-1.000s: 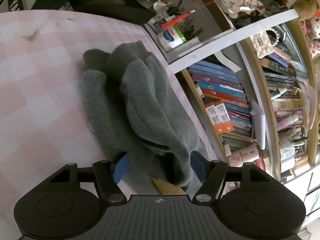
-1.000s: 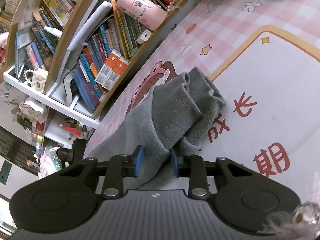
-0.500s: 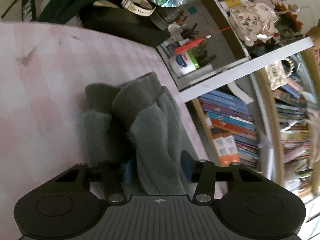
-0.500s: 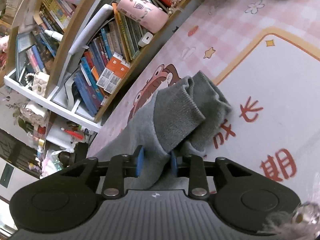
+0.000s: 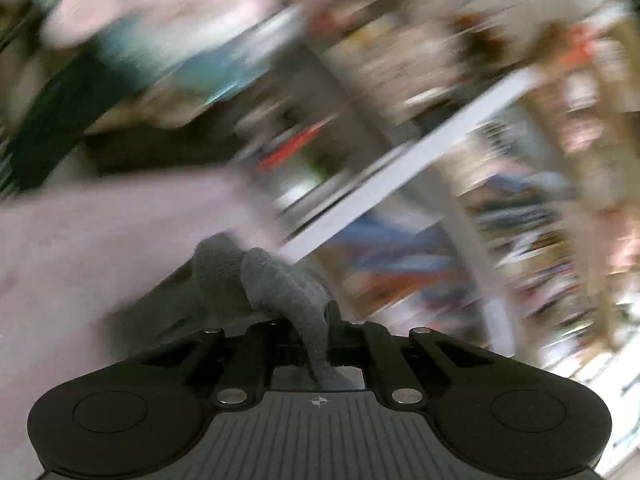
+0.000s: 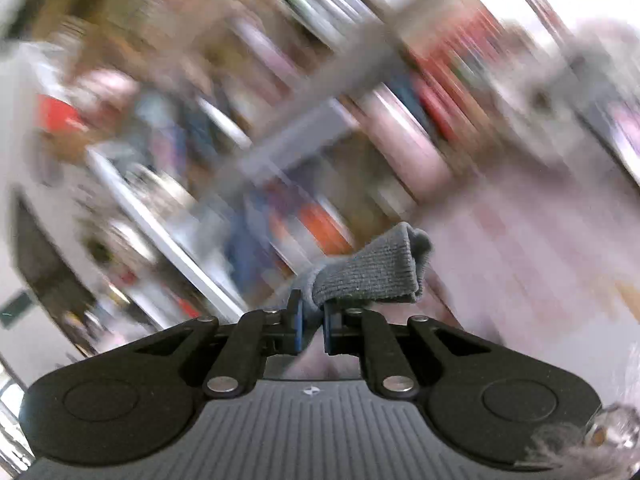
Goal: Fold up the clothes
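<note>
A grey knitted garment (image 5: 276,280) is pinched in my left gripper (image 5: 310,320), whose jaws stand shut on a bunched fold of it; the cloth runs down between the fingers. In the right wrist view my right gripper (image 6: 312,320) is shut on another ribbed end of the grey garment (image 6: 372,268), which sticks out up and to the right past the blue pads (image 6: 297,320). Both views are heavily smeared by motion. The rest of the garment is hidden below the grippers.
A pink checked tabletop (image 5: 100,248) lies at the left of the left wrist view and the pink tabletop (image 6: 520,264) shows at the right of the other. A blurred bookshelf (image 5: 460,200) with a white shelf edge fills the background; the same bookshelf (image 6: 280,152) is behind the right gripper.
My left gripper has gone from open around the garment to shut on it. Both grippers have swung quickly, lifting the cloth, so both views have turned to blur.
</note>
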Demonstrator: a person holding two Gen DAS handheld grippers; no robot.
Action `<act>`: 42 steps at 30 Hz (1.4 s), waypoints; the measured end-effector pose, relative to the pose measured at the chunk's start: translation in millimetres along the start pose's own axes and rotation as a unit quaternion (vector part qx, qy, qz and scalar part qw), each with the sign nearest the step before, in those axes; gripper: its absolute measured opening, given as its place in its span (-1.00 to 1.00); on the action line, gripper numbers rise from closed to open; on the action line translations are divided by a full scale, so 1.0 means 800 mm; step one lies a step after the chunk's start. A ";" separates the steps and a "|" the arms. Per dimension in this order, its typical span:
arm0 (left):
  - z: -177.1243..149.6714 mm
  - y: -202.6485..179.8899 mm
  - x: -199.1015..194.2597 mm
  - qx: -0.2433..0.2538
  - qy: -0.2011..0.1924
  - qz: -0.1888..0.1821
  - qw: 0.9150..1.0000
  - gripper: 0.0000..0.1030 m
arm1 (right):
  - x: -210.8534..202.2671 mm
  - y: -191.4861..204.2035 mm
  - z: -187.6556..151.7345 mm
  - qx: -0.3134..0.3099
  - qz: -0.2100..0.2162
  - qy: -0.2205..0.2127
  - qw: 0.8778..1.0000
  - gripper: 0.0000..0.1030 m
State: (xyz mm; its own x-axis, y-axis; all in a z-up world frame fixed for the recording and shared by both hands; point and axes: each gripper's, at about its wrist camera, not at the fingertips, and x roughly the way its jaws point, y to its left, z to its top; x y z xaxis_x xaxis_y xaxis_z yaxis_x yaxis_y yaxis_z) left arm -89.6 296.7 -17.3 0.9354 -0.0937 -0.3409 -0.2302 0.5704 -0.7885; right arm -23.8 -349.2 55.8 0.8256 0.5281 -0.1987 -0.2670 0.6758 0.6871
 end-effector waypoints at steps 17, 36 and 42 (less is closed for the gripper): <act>0.012 -0.040 -0.007 0.057 0.001 -0.042 0.997 -0.87 | 0.018 -0.002 0.005 -0.029 -0.036 0.049 0.998 -0.83; -0.033 0.047 0.003 -0.014 0.058 0.033 0.998 -0.69 | 0.020 -0.080 -0.046 0.047 -0.124 0.093 0.987 -0.35; -0.033 0.043 0.004 -0.012 0.059 0.039 0.997 -0.70 | 0.005 -0.022 -0.027 -0.094 -0.088 0.038 0.991 -0.88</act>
State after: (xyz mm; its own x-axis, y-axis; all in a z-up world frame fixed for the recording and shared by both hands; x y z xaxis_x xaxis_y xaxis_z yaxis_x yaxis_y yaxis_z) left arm -101.9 294.9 -59.0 0.8765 -0.1460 -0.4587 -0.3086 0.5609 -0.7682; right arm -26.4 -347.6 27.8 0.8292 0.4267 -0.3612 -0.2160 0.8404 0.4970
